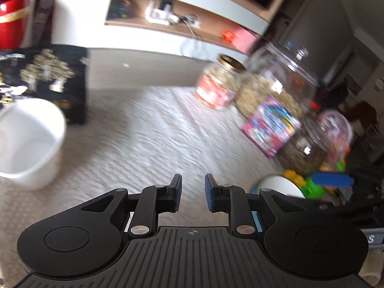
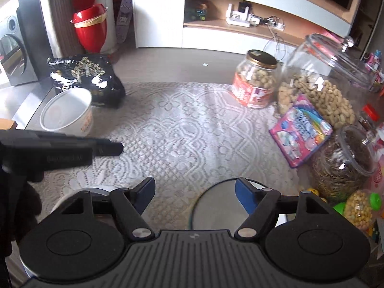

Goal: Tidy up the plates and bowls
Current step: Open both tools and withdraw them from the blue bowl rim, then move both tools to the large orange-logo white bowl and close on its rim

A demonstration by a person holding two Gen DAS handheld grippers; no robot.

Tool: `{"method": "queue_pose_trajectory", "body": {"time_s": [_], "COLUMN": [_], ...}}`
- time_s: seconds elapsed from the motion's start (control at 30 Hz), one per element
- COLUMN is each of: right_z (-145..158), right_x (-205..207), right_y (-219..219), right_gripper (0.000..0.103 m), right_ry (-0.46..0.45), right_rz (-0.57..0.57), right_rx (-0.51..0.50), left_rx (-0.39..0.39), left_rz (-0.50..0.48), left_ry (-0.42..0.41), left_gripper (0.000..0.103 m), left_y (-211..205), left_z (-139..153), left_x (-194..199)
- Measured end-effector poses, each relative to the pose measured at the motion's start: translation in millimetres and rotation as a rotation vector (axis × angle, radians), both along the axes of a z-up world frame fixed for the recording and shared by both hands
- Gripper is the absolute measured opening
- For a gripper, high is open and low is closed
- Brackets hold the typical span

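Lace tablecloth (image 2: pixel 182 129), snack jars right. Only right view shows plate (image 2: pixel 216 206) under right gripper (image 2: pixel 194 192), jaws apart, empty; left gripper (image 1: pixel 193 192) narrow gap, empty. White bowl (image 2: pixel 67 112) empty; lidded jar (image 2: pixel 254 81) holds peanuts.

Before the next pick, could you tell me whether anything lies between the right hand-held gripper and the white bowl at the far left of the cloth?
Only the left hand-held gripper juts in just below the bowl; otherwise the cloth from the right hand-held gripper is bare.
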State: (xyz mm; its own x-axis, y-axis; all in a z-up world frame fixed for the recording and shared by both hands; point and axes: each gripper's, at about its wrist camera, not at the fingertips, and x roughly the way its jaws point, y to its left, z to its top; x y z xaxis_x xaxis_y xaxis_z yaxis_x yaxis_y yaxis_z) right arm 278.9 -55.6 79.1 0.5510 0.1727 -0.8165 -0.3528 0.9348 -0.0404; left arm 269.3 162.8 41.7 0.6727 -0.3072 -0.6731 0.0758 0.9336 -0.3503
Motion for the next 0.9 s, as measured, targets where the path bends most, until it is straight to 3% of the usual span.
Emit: {"method": "queue_pose_trajectory", "body": {"time_s": [0.1,0.2,0.33,0.43,0.63,0.73,0.8,0.9], "right_z": [-6.5,-8.5,-18.8,-30.9,-49.2,-67.7,-81.5,-102.1], "right_x": [21.7,44.2,69.7,81.8,104.5,118.4,123.8,129.3], "right_y": [42.7,79.1,130.0,167.0,211.6,221.7,229.1,235.0], "right_gripper": [0.074,0.073,0.073,0.073,0.072,0.060,0.056,0.042], "right_ry": [0.108,0.157,0.246,0.277,0.206,0.232,0.263,0.310], "right_rz": [0.061,0.034,0.046,0.046,0.034,0.009,0.011,0.018], "right_rx": [0.017,0.102,0.213,0.230,0.223,0.220,0.209,0.210], "left_rx": [-0.022,-0.031,0.133,0.119,0.143,0.152,0.120,0.053], "left_rz": [0.162,0.299,0.554,0.583,0.566,0.611,0.656,0.646], "left_ry": [-0.036,-0.076,-0.071,-0.025,0.030,0.064,0.074,0.095], "left_gripper": [0.023,0.023,0.023,0.023,0.023,0.023,0.024,0.025], "left_y": [66.7,128.7,173.1,196.1,197.7,204.0,211.3,217.0], "left_z": [14.3,20.7,4.2,-11.9,-27.2,-39.0,-46.1,-55.6], "left_x": [3.7,4.9,10.0,20.4,32.0,33.9,33.5,36.7]}}
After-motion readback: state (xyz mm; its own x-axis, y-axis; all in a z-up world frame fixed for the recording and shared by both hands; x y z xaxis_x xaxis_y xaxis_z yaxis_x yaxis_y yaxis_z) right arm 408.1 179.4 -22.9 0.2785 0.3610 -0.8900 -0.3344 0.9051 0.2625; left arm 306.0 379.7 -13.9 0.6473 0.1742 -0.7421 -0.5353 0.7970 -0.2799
